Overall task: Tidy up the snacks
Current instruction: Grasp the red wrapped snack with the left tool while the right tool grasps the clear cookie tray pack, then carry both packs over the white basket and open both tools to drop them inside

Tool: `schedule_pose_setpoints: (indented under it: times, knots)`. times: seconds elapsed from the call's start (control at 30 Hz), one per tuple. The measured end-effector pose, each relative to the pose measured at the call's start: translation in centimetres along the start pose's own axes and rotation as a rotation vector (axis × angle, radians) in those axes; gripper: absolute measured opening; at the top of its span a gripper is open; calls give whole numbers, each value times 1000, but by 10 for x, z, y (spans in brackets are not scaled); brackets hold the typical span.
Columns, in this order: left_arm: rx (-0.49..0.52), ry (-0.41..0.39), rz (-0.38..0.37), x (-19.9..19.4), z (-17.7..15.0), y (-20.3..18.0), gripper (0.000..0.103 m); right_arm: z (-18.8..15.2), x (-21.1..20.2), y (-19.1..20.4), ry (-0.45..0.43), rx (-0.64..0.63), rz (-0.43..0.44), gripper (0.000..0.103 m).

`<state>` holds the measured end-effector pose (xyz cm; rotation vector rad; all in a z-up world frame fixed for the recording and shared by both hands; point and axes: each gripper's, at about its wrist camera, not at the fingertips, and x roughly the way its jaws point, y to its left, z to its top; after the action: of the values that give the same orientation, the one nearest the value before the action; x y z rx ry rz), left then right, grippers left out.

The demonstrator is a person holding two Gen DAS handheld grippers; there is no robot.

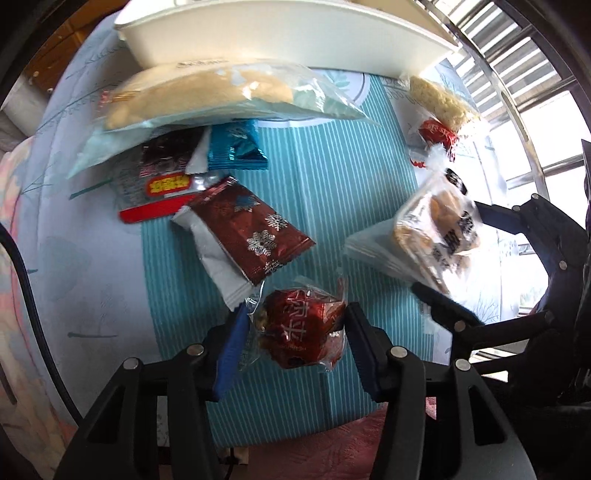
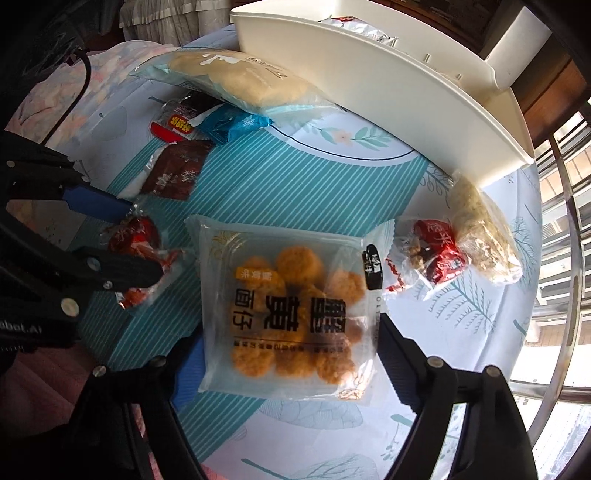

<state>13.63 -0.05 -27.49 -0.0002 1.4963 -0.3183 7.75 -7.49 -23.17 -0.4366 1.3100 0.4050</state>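
My left gripper [image 1: 295, 328] is shut on a small red-wrapped snack [image 1: 303, 332], held just above the striped cloth; it also shows in the right wrist view [image 2: 136, 240]. My right gripper [image 2: 284, 354] is shut on a clear pack of golden cookies [image 2: 291, 306], which also shows in the left wrist view [image 1: 436, 229]. A white tray [image 1: 280, 33] stands at the far edge; it also shows in the right wrist view [image 2: 388, 92], with a silver packet [image 2: 362, 26] inside.
On the cloth lie a large pale cracker bag [image 1: 207, 96], a blue packet [image 1: 236, 147], a dark red snowflake packet [image 1: 251, 229], a red-and-silver packet [image 1: 162, 184], another red snack [image 2: 439, 254] and a rice bar [image 2: 480, 232]. A window railing [image 2: 565, 221] is at the right.
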Motion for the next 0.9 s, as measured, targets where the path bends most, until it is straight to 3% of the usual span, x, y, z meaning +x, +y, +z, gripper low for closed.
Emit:
schedule_pose_setpoints:
  times: [0.53,0.9]
  knots:
    - [-52,-242,17,-118,-15,26,52,-28,-47,-32,-65,66,-155,84]
    - [-40,-459,50,-198,50,26,52,-4,-94,-63,-212,123,-232,84]
